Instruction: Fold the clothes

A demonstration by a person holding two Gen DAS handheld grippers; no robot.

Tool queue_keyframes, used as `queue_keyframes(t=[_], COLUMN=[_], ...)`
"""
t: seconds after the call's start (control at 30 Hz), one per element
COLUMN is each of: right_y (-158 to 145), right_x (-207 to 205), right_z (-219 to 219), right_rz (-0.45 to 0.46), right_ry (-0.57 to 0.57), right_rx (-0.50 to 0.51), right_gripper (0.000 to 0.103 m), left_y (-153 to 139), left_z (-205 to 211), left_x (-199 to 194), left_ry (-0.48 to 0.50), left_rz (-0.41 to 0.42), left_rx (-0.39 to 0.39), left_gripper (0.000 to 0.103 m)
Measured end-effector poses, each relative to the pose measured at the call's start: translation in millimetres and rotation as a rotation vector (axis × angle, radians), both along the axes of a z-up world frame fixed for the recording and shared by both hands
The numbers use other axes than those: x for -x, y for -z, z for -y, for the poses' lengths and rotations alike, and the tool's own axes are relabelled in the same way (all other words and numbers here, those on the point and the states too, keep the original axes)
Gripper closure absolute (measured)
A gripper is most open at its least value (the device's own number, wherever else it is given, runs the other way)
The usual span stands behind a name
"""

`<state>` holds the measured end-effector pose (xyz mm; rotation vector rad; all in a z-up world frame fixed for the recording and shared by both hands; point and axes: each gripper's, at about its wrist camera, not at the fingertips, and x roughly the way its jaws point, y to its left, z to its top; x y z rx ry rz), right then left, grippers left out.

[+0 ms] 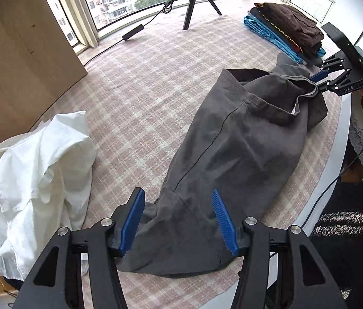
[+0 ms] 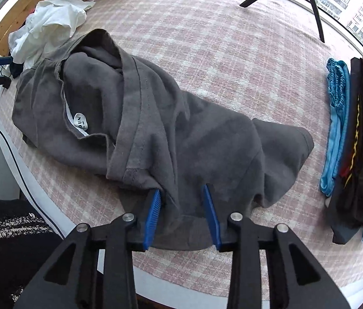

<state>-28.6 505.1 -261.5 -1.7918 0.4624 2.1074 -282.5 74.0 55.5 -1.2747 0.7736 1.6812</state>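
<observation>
My left gripper (image 1: pixel 178 221) sits at the bottom of the left view with its blue pads (image 1: pixel 132 221) spread wide, one end of the grey shirt (image 1: pixel 232 154) lying between them, not pinched. My right gripper (image 2: pixel 182 216) sits at the bottom centre of the right view, its pads (image 2: pixel 153 219) also apart with a bunched edge of the shirt in the gap; I cannot tell whether the cloth is touched. In the left view the same right gripper shows at the right edge, its blue tip at the shirt's collar end. The shirt runs crumpled from the lower centre to the upper right of the left view, flat on the checked cloth (image 1: pixel 140 97); in the right view its neck label (image 2: pixel 81 122) shows at centre left. A white garment (image 1: pixel 37 180) is heaped at the lower left of the left view, near the shirt but apart from it. A folded stack (image 1: pixel 286 28) lies at the upper right, and a tripod (image 1: pixel 194 2) stands at the top centre.
</observation>
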Motion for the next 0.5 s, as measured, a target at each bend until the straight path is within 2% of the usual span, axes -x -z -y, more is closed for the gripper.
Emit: queue_keyframes(t=[0.07,0.13,0.2,0.23,0.4,0.5], right_y=[1,4,5,6,1,0], right_x=[0,3,2,2,14,22], right_z=[2,3,1,0,-9,-18], right_rz=[0.000,0.004,0.005,0.005,-0.019,-0.036], right_ry=[-0.002,-0.001,0.000,0.002,-0.002,-0.004], right_rx=[-0.002,-0.007,-0.008,-0.009,-0.020,-0.019], right_gripper=[0.070,0.070,0.070,0.070,0.070,0.070], left_y=[18,38,47,44,-1,4], left_z=[-15,-21,-20,-17,13,35], left_x=[3,9,17,20,27,42], left_ry=[0.058,0.076,0.053,0.033,-0.039,-0.121], left_rz=[0.005,0.036,0.101,0.125,0.089,0.098], left_rx=[0.062,0.115,0.129,0.120,0.005,0.012], left_gripper=[0.050,0.051,0.085,0.098,0.098,0.092])
